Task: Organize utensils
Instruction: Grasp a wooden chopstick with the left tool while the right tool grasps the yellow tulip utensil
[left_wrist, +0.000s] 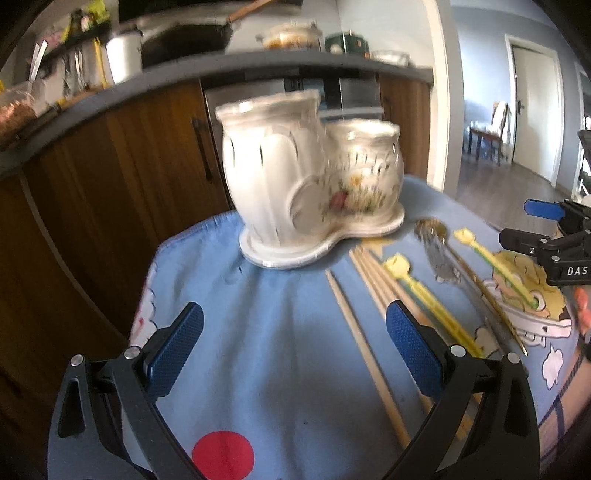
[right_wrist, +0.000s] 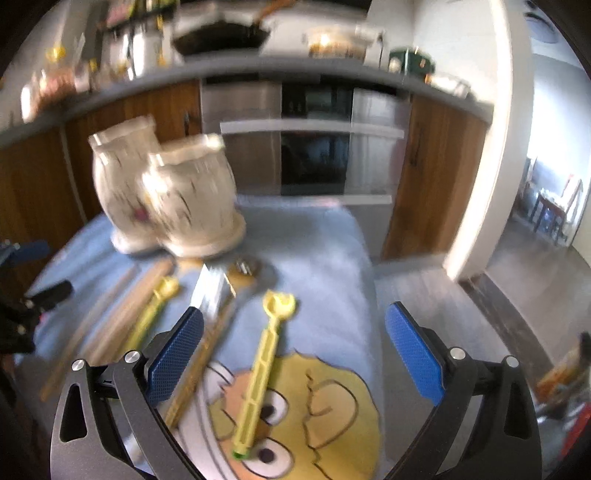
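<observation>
A white ceramic two-pot utensil holder (left_wrist: 306, 173) stands at the far side of the blue cloth (left_wrist: 280, 332); it also shows in the right wrist view (right_wrist: 166, 199). Wooden chopsticks (left_wrist: 362, 343), two yellow plastic forks (left_wrist: 424, 295), a metal fork (left_wrist: 439, 254) and a gold utensil (left_wrist: 491, 299) lie on the cloth to the holder's right. My left gripper (left_wrist: 295, 343) is open and empty over the cloth. My right gripper (right_wrist: 293, 347) is open and empty, above a yellow plastic fork (right_wrist: 262, 365). The right gripper also shows in the left wrist view (left_wrist: 543, 229).
Wooden cabinets (left_wrist: 110, 177) and an oven (right_wrist: 314, 147) stand behind the table under a grey counter (left_wrist: 258, 62) with pans and jars. The table edge drops off at the right to a wood floor (right_wrist: 517, 314). A cartoon print (right_wrist: 306, 417) covers the cloth's near part.
</observation>
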